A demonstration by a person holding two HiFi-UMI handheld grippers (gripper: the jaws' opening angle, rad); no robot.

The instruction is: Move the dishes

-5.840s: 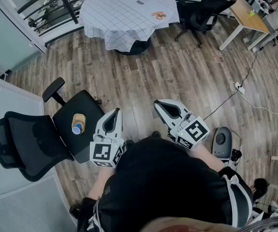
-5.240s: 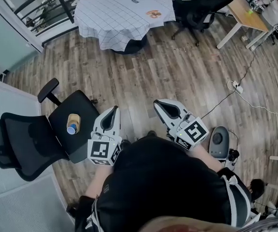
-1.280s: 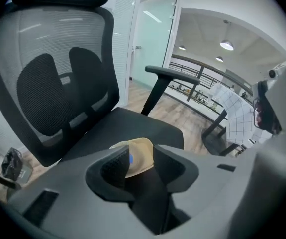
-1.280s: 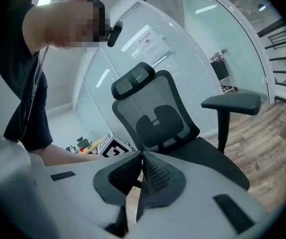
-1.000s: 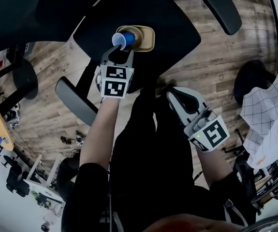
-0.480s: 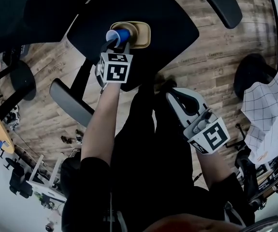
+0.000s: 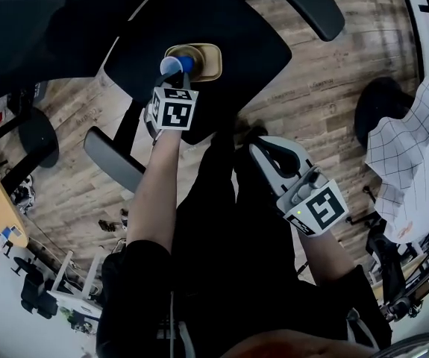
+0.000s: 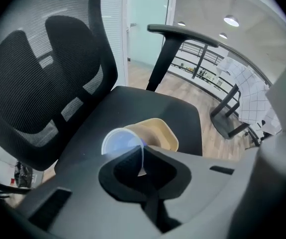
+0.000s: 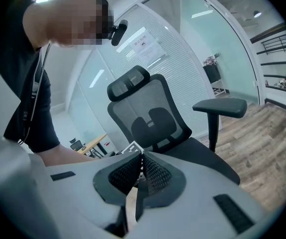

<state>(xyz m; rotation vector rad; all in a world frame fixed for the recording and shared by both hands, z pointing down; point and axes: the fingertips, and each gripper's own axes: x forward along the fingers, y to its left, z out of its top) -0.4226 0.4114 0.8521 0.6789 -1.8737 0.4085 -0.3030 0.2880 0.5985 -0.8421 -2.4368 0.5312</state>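
The blue cup [image 7: 173,66] [image 8: 120,143] sits in a tan bowl [image 7: 203,60] [image 8: 160,133], at the bowl's left end, leaning with its mouth turned toward me; the bowl rests on the black seat [image 7: 229,28] [image 8: 147,108] of an office chair; my left gripper [image 7: 178,77] [image 8: 142,156] reaches down at the cup from its near side, and its jaws have just been closing, so that they now pinch the cup's thin wall at the rim between them; the chair's mesh backrest [image 8: 43,73] stands to the left of the seat and one armrest [image 8: 182,34] rises on its far side; my right gripper [image 7: 255,149] [image 9: 140,163] hangs well apart to the right, near my body, over the wooden floor [image 7: 333,73], its jaws pressed together with nothing between them; a checked tablecloth [image 7: 415,162] shows at the far right
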